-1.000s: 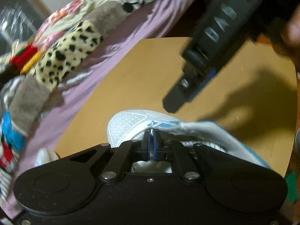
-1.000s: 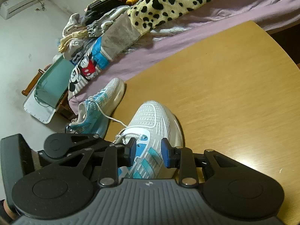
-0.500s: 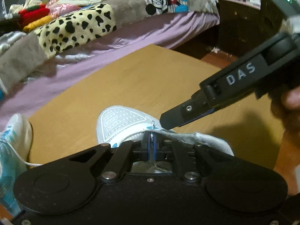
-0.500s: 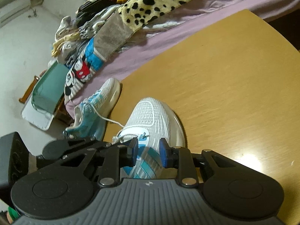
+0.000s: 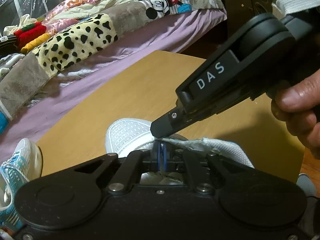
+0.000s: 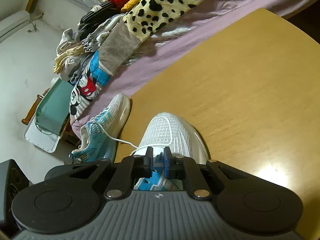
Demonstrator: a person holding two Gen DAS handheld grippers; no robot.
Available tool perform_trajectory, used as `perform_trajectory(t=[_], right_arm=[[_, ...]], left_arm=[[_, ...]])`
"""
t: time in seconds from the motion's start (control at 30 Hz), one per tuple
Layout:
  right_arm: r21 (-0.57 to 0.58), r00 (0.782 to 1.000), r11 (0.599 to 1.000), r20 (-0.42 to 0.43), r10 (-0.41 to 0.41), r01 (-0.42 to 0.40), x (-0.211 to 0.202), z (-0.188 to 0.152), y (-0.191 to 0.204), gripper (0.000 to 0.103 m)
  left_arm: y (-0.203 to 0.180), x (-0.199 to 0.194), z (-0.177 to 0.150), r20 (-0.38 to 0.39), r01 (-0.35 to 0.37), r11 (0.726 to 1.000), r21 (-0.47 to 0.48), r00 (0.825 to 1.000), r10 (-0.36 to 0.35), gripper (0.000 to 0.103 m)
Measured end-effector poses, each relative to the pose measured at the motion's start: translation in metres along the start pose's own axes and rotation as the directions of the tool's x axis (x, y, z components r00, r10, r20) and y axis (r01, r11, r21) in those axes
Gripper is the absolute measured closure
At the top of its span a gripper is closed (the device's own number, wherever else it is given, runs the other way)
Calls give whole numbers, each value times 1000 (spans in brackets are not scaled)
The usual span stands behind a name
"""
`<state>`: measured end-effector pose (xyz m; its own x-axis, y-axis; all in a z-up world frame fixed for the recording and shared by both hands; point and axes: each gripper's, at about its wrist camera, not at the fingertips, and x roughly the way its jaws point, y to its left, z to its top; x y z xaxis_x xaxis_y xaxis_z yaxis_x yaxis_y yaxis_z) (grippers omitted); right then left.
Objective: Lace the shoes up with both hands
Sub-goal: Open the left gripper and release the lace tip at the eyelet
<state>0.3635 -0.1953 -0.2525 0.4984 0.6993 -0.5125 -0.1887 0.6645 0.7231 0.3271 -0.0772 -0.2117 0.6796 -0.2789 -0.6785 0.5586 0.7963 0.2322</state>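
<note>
**Both grippers set at the lacing area of a white-and-blue shoe**

A purple-sheeted bed [image 6: 180,46], heaped with patterned blankets, is seen behind a wooden table [image 6: 250,84]. On the table a white-and-blue shoe [image 6: 170,134] is laid with its long axis running away from both cameras, its white mesh toe pointed toward the bed and its heel hidden beneath the grippers. A second shoe [image 6: 104,128] of the same colours is seen just off the table's edge, beside the bed, toe likewise turned toward the bed. A white lace [image 6: 118,139] is stretched from that second shoe toward the first shoe's lacing area.

The left gripper [image 5: 161,156] is held over the shoe's opening, its jaws closed with a thin white lace end [image 5: 162,147] pinched between the blue pads. The right gripper [image 6: 158,160] is poised over the lacing area; its jaws have just been closing and are left a narrow gap apart. Whether anything is gripped between them cannot be told.
</note>
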Motion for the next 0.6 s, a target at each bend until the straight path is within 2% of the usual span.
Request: perform_trajectory(t=[0.03,0.07,0.23,0.4,0.43,0.5,0.6], right_arm=[[-1,1000,1000,2,-1,1,0,0,0,93],[-3,1000,1000,4,-3,3,0,0,1,98],[-59,1000,998,4,-19,19,-1,1,7,100],[-37,999,999,40,-17,18,-11,7,2,100],[-30,999,999,46,-18,19,-13,8,0,100],[-9,998,1000,56,-19,20,-17,10,-5,100],[30,996,999,81,-21,19,-24,12,-13,100]], left_arm=[[0,0,0,-2,1,1000,-3,1000,-1,100],[1,0,0,-5,1,1000,-6,1000,-1,100],[2,-3,1,-16,7,1000,-18,1000,-7,99],[12,-12,2,-11,17,997,-71,1000,-18,83],[16,-15,3,-4,25,995,-94,1000,-25,79],[25,-22,4,11,41,989,-140,999,-40,78],[47,-36,7,64,75,961,-266,996,-60,71]])
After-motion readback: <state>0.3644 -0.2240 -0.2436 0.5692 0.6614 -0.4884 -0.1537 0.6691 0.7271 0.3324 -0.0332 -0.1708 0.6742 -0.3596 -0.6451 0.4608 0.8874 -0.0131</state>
